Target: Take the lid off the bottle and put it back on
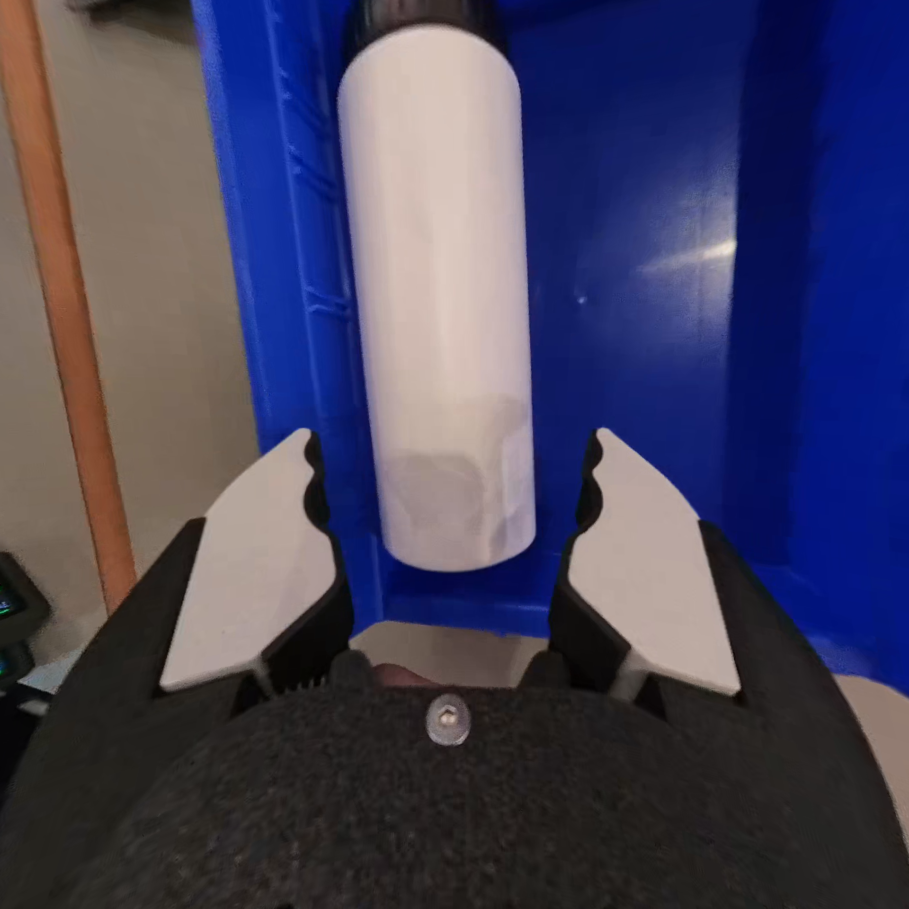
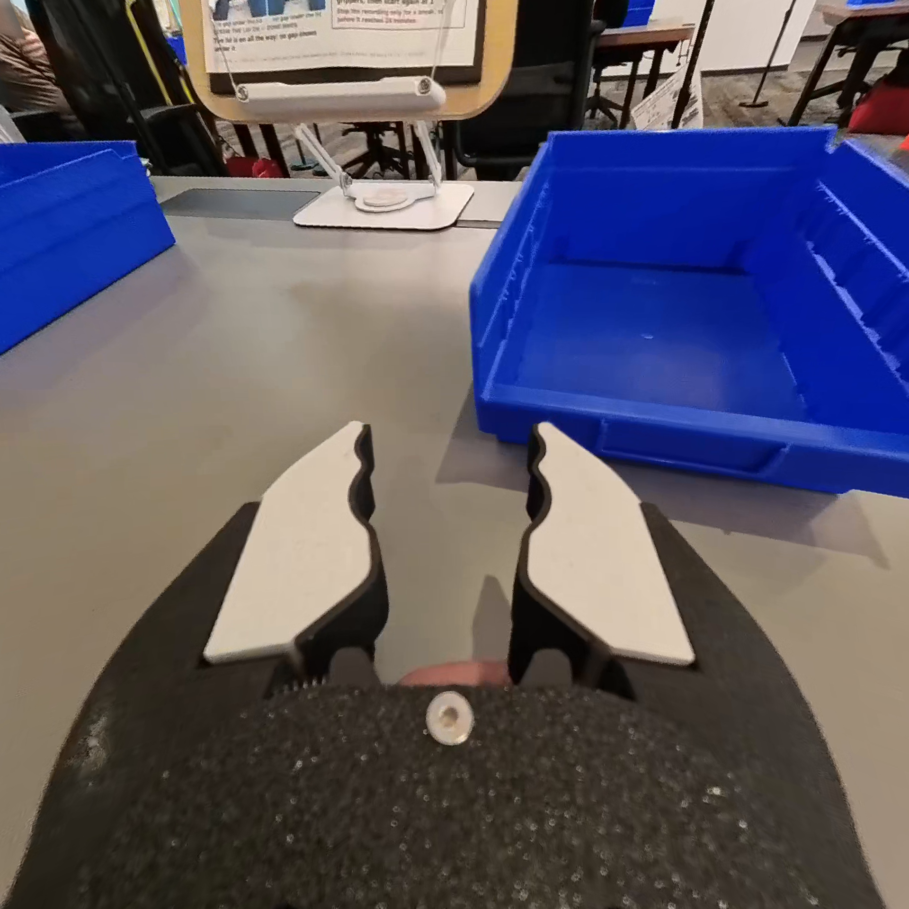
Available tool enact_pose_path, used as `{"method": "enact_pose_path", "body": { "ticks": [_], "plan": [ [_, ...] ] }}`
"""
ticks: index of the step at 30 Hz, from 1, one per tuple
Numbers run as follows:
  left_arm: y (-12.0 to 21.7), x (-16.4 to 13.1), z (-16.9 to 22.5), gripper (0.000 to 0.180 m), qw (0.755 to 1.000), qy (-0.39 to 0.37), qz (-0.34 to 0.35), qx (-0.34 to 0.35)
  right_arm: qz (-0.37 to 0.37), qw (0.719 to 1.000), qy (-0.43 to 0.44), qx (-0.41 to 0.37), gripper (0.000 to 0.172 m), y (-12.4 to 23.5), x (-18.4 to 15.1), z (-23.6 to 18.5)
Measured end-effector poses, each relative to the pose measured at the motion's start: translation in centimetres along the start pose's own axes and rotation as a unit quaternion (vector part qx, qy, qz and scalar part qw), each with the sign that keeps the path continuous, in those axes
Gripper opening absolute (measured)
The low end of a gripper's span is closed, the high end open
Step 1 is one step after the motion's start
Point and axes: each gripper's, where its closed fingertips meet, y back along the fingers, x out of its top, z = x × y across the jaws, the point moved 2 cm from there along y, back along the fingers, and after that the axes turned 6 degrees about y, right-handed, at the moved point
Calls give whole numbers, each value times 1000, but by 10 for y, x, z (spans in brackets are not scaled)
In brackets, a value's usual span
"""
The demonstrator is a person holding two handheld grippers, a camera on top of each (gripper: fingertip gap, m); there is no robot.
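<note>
Left gripper (image 1: 452, 442): jaws spread wide, pads clear on both sides, gripping nothing. Right gripper (image 2: 450, 438): jaws parted more narrowly, bare between the pads, pointing forward and slightly down.

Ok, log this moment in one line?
left hand-held gripper: open, astride white cylindrical bottle lying in blue plastic bin | right hand-held gripper: open, empty

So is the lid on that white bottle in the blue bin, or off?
On, as far as shows: a black lid caps the far end of the white bottle, lying in the blue bin.
</note>
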Motion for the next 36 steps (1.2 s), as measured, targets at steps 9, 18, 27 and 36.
{"method": "enact_pose_path", "body": {
  "ticks": [9,18,27,36],
  "plan": [
    [-4,7,38,81,997,-2,-6,-83,-13,999,-52,8,60,-2,-8,12],
    [18,84,40,102,974,124,-40,-185,-22,999,-20,14,60,-5,-10,-1],
    [-44,75,12,100,943,265,-143,-144,-25,999,-25,13,60,-4,-11,5],
    [-73,85,25,101,957,208,-176,-98,-30,999,-35,21,60,-5,-13,6]
  ]
}}
